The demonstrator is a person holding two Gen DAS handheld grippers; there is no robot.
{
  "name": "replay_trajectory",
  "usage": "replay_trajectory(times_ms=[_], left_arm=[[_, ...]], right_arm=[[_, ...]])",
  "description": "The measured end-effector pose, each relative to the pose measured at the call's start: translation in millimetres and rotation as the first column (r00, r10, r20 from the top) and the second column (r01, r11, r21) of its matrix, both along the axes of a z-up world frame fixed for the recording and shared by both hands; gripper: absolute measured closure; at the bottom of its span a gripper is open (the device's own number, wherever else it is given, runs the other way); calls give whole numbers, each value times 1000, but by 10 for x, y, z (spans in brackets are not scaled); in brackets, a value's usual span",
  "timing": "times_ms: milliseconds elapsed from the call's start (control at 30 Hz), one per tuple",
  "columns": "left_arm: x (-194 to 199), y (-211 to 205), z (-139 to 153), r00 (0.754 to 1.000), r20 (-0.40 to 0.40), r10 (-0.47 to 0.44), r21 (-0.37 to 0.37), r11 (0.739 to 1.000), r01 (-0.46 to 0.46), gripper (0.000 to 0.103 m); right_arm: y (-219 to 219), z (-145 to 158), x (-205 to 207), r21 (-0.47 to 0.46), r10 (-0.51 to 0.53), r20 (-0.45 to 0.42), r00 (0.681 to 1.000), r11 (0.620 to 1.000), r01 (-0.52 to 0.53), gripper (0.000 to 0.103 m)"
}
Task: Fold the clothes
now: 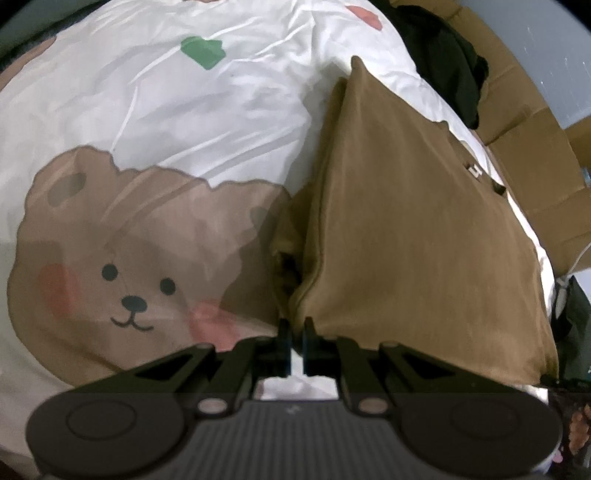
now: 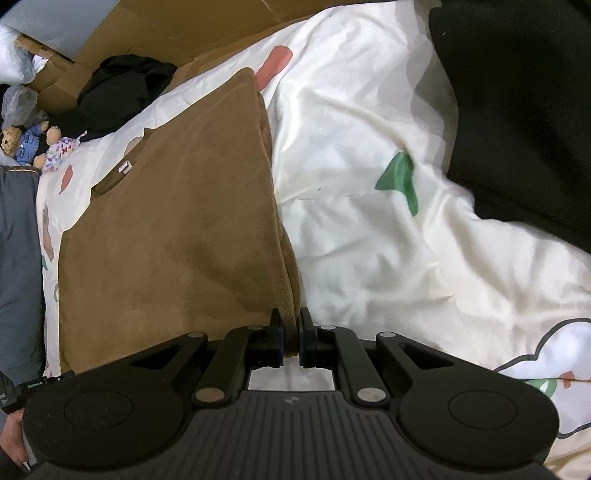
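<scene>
Brown garment (image 1: 413, 229): lies on the bed, filling the right half of the left wrist view and the left half of the right wrist view; it looks already doubled, with stacked layers along one long edge and a collar with a small label near its far end.
Left gripper (image 1: 295, 332): pressed together at the lower centre of its frame, pinching a bunched corner of the brown cloth where the layers meet.
Right gripper (image 2: 291, 332): closed at the lower centre of its frame, pinching the thick layered edge of the same garment, cloth visibly caught between the pads.
Bed cover (image 1: 184, 122): white, creased, printed with a bear at lower left of the left view and green and pink shapes further up.
Black clothing (image 2: 517, 110): a dark heap at upper right of the right view; another dark piece (image 2: 122, 88) lies at upper left, by cardboard (image 2: 155, 29).
Soft toys (image 2: 29, 144): at the left edge of the right view.
Step in hand: both near corners are gripped, so a fold of the garment appears under way.
Next move: probably carry both corners together towards the collar end, keeping them level so the layers stay aligned, then lay them down and let go.
</scene>
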State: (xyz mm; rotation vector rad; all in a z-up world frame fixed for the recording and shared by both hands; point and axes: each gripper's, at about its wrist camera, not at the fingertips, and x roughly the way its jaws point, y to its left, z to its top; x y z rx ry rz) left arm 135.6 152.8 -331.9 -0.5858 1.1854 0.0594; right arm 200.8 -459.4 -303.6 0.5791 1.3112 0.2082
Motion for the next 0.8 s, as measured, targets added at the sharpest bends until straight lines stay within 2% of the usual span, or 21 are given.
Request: replay_trajectory(times_ms=[167,300,433,533,600,700,800], left_arm=[[-3,55,-14,1000,8,4,-14,1000,-4,98],[-18,50,62,999,32,-7,-20,1000,8,98],[-26,72,91,999,43,-6,-28,1000,7,98],[-57,66,132,998,60,2,-36,999,0,98],[-30,45,151,997,72,9,-45,999,-6,98],[-27,65,208,995,91,28,-74,997,-21,98],[13,76,262,993,114,43,-103,994,-31,98]], right_arm=[[-2,-74,-50,27,0,-10,1000,1000,0,94],[-34,-58,-91,-13,-17,-20,1000,1000,17,85],[-85,58,-127,-91,-25,23,999,995,27,78],[-111,202,-126,-144,-29,78,997,989,40,78],[-37,332,-104,-189,16,140,990,982,11,78],[127,566,-61,-276,117,248,962,960,-45,75],[345,748,-6,-305,209,319,924,946,-109,70]])
